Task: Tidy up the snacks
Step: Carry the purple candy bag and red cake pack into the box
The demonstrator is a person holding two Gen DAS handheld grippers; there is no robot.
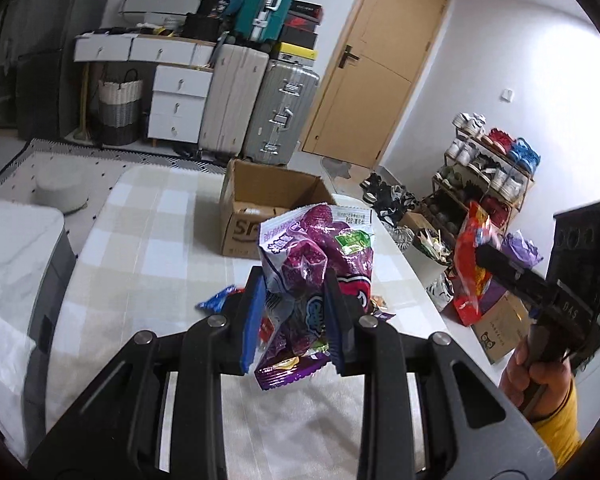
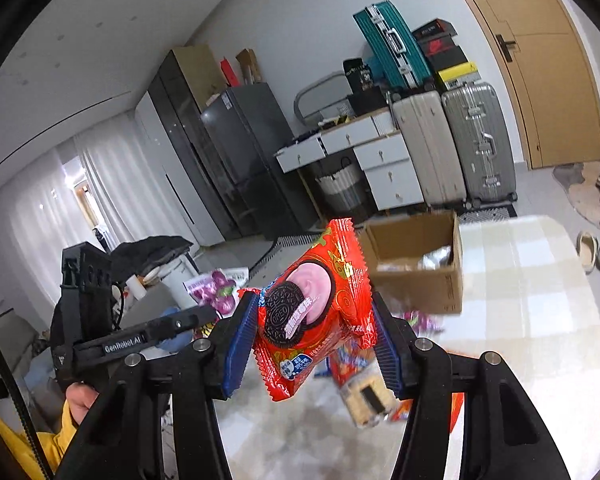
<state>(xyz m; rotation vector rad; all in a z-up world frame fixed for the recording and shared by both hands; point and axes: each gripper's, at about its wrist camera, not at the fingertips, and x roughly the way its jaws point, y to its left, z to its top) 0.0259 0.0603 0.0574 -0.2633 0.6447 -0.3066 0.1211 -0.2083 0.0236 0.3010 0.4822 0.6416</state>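
Note:
My left gripper [image 1: 294,316] is shut on a purple and white candy bag [image 1: 316,264], held upright above the checked tablecloth [image 1: 148,240]. My right gripper [image 2: 314,340] is shut on a red Oreo packet [image 2: 316,312], also lifted off the table. The right gripper [image 1: 488,258] appears in the left wrist view at the right with the red packet [image 1: 470,268]; the left gripper [image 2: 204,314] appears in the right wrist view at the left with the purple bag [image 2: 216,288]. An open cardboard box [image 1: 268,212] [image 2: 420,276] stands on the table beyond both grippers. Loose snack packets [image 2: 360,380] lie below.
A person's hands and yellow sleeves [image 1: 556,424] hold the grippers. Suitcases [image 1: 256,108], white drawers [image 1: 176,100] and a wooden door [image 1: 380,64] line the far wall. A shoe rack [image 1: 488,172] stands right of the table, a dark fridge [image 2: 252,160] to the left.

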